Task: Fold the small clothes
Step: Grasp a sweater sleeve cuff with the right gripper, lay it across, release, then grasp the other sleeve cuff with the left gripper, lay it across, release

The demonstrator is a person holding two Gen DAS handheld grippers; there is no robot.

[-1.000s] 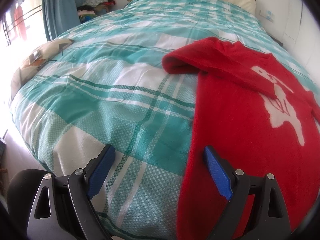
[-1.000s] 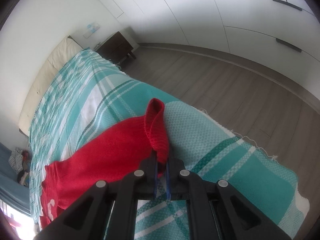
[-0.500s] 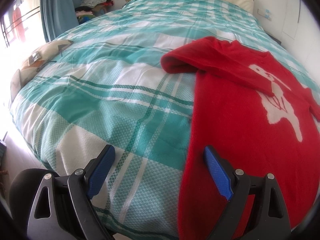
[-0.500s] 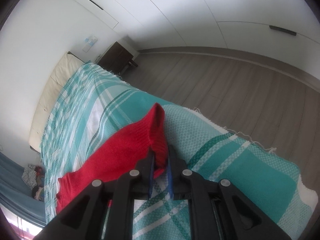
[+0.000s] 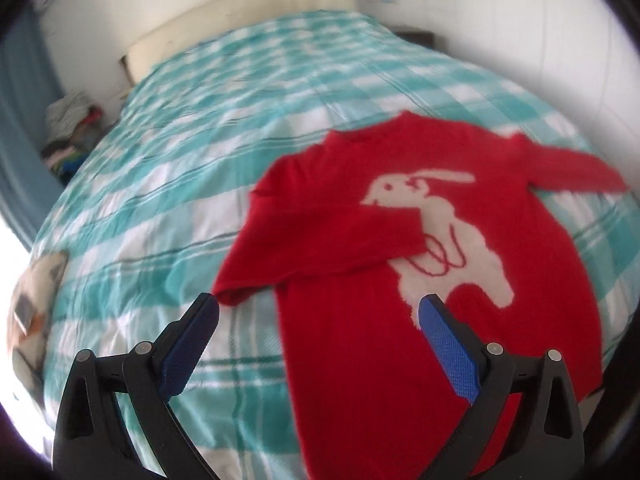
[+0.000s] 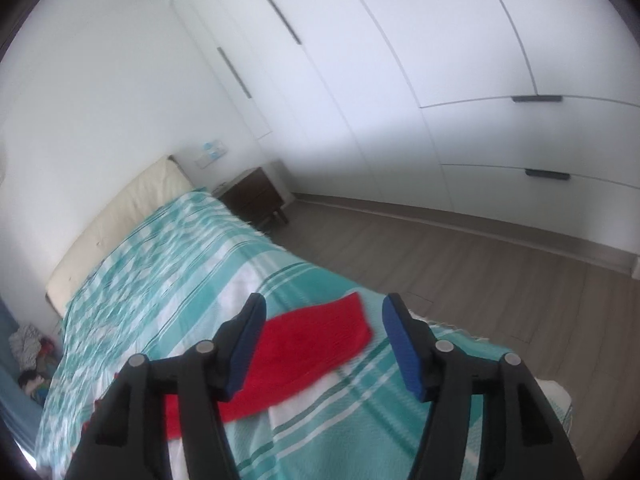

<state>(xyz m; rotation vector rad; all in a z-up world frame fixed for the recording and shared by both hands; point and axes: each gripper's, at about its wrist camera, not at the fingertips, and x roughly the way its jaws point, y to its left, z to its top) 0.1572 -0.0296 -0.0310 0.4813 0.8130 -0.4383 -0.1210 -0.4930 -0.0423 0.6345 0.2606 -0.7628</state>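
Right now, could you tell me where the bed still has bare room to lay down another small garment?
The bedspread is bare between the cream headboard and the red sweater's collar, and along the side left of its folded sleeve. The sweater's body and its outstretched sleeve crowd the near part. A patterned cushion takes the left edge.

The right gripper (image 6: 322, 310) opened its jaws and released the sleeve (image 6: 316, 340), which dropped flat onto the bedspread (image 6: 160, 280) below; both grippers rose away.
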